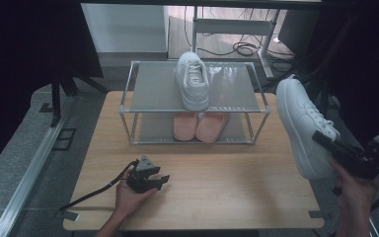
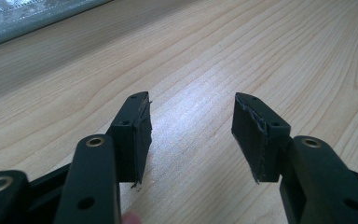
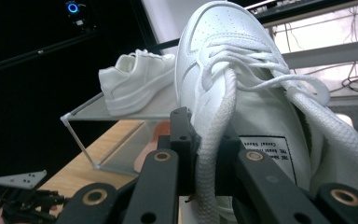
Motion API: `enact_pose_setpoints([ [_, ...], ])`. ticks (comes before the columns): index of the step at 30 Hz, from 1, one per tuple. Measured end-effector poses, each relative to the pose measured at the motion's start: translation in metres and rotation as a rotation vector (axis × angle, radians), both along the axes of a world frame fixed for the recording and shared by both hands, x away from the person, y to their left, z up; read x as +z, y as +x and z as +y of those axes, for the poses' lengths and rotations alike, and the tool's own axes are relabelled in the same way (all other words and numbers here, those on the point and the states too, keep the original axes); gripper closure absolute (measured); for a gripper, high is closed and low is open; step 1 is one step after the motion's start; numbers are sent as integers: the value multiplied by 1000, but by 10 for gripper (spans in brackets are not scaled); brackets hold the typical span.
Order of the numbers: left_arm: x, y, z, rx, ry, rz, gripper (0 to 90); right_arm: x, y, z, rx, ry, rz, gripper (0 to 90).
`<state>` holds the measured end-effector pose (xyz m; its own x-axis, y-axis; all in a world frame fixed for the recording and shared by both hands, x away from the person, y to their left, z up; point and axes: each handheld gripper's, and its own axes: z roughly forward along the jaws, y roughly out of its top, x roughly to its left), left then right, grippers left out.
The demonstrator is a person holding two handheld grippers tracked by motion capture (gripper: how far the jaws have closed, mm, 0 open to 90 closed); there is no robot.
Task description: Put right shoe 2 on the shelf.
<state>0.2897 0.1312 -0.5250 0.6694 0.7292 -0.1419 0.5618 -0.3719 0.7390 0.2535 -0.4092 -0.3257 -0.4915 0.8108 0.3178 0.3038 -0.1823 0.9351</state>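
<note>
**White sneaker held in the air beside the bench**

The right tongs [image 1: 325,140] are partly hidden: in the high view only their dark body and the person's hand at the lower right edge are seen, and the picture cuts off the wrist. In the right gripper view the jaws stand close together, clamped on the tongue and a thick lace of the white lace-up leather sneaker [image 1: 303,126], so the pads themselves are hard to make out behind the lace. This sneaker hangs in the air at the right edge of the bench, toe pointing up and away, its sole facing the bench.

The left tongs [image 1: 148,177] rest on the light wooden bench [image 1: 217,192] near its front edge. Their jaws are wide apart with nothing between them, only bare wood below.

A second white sneaker [image 1: 193,81] stands on the top level of the small metal-frame rack with grey shelves [image 1: 148,94]. A pair of pink slippers [image 1: 200,126] lies on the lower level; their front halves are covered by the upper shelf.

The room around is dark. Behind the rack, cables [image 1: 242,48] lie on the floor, and a grey floor with a metal rail is seen at the left.
</note>
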Motion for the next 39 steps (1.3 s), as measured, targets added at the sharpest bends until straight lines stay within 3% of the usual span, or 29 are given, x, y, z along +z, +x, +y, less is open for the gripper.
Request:
enact_pose_setpoints([
  [6,0,0,0,-2,2,2,481,17,23,22,13,-28,-15,826],
  [17,1,0,1,-4,6,-2,481,34,71,56,33,-22,-9,826],
  [39,2,-1,2,-6,8,-7,480,45,123,111,33,-63,3,826],
])
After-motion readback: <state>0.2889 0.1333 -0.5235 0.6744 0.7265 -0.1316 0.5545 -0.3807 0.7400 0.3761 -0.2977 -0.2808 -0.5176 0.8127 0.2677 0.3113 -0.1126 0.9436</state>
